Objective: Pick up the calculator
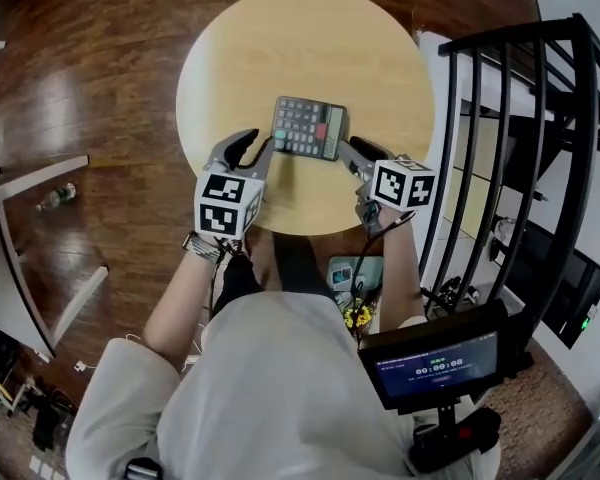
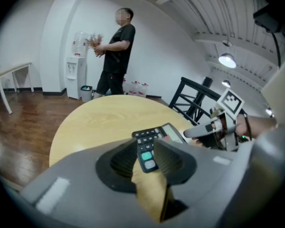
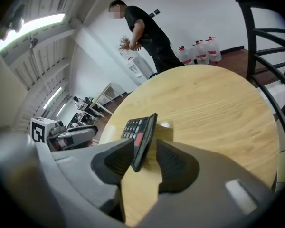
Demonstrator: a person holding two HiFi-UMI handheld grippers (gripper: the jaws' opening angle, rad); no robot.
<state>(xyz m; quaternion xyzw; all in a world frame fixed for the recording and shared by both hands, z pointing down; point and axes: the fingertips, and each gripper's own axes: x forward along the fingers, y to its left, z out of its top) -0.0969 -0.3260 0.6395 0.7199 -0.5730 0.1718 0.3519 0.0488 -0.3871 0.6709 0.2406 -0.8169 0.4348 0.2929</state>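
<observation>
A dark calculator (image 1: 308, 128) with grey keys and one red key lies on the round, light wooden table (image 1: 310, 38), near its front edge. My left gripper (image 1: 255, 148) is at the calculator's left end. In the left gripper view the calculator's near corner (image 2: 149, 151) shows in the gap of the left gripper (image 2: 146, 148), with no clear pinch on it. My right gripper (image 1: 352, 153) is at the calculator's right end. The right gripper view shows the right gripper (image 3: 145, 148) standing wide, the calculator's edge (image 3: 140, 127) in its gap and free space on one side.
A black metal chair frame (image 1: 520, 118) stands close to the table's right side. A small screen with a timer (image 1: 440, 363) hangs at my waist. A person (image 2: 116, 51) stands far off by a water dispenser (image 2: 77, 75). Dark wooden floor surrounds the table.
</observation>
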